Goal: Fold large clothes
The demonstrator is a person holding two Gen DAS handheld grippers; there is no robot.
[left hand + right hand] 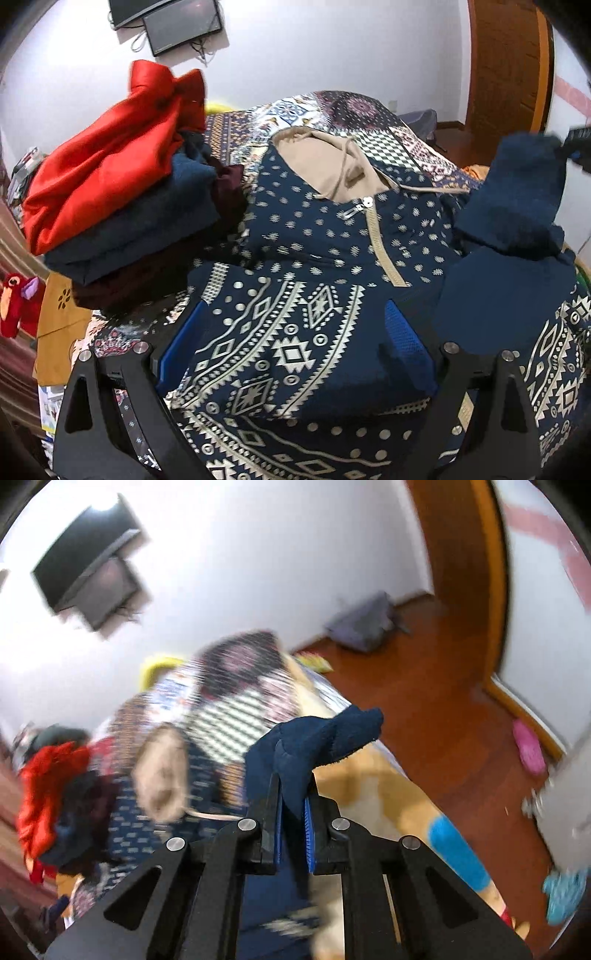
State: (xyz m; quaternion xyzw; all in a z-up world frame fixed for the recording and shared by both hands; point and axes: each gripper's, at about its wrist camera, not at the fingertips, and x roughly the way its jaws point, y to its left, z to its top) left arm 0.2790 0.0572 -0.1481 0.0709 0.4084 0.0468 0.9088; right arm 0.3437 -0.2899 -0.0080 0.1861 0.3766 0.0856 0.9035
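The left gripper [291,354] is close to the camera, with its two blue pads wide apart. A fold of the hoodie [295,306] bulges up between them, but the pads do not squeeze it. The hoodie is dark blue with white shapes and dots. It lies flat on the bed [354,110], with its tan hood [325,162] pointing away and the zip [365,202] near the neck.

The right gripper [293,825] has its two pads nearly together, and they pinch the blue sleeve cuff [325,738]. The cuff sticks up above the pads. In the left view the sleeve [513,199] is lifted up on the right side of the hoodie.

A bit farther, on the left, there is a pile of folded clothes [122,206], just beside the hoodie. The top one is red [103,162], then a blue one, then a dark red one.

The bed has a cover with many patterns. Far back, there are dark screens [166,18] on the white wall and a brown wooden door [506,62] on the right
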